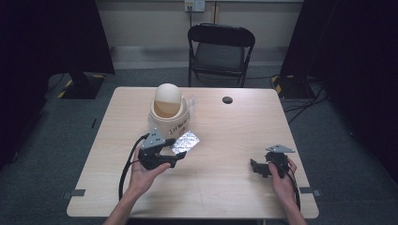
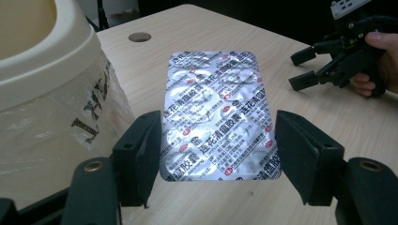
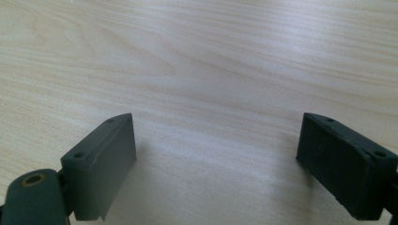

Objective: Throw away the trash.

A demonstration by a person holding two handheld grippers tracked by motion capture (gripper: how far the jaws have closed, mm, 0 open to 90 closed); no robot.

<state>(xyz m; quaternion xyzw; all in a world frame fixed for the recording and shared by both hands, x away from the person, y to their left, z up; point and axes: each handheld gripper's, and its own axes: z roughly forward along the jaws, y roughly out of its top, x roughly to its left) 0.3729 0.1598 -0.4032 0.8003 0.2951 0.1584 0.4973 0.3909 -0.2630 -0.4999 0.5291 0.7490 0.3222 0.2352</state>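
A silver blister pack of pills with red print hangs a little above the wooden table, just in front of a cream bin. My left gripper is shut on it. In the left gripper view the pack spans the gap, its long edges against both black pads. The cream bin has a domed lid and a clear printed liner bag. Near the table's right front, my right gripper rests open in the person's hand. Bare wood lies between its jaws in the right gripper view.
A dark round cable hole sits in the table's far middle. A black folding chair stands behind the far edge. The left gripper's cable loops across the table's front left. Dark curtains hang on both sides.
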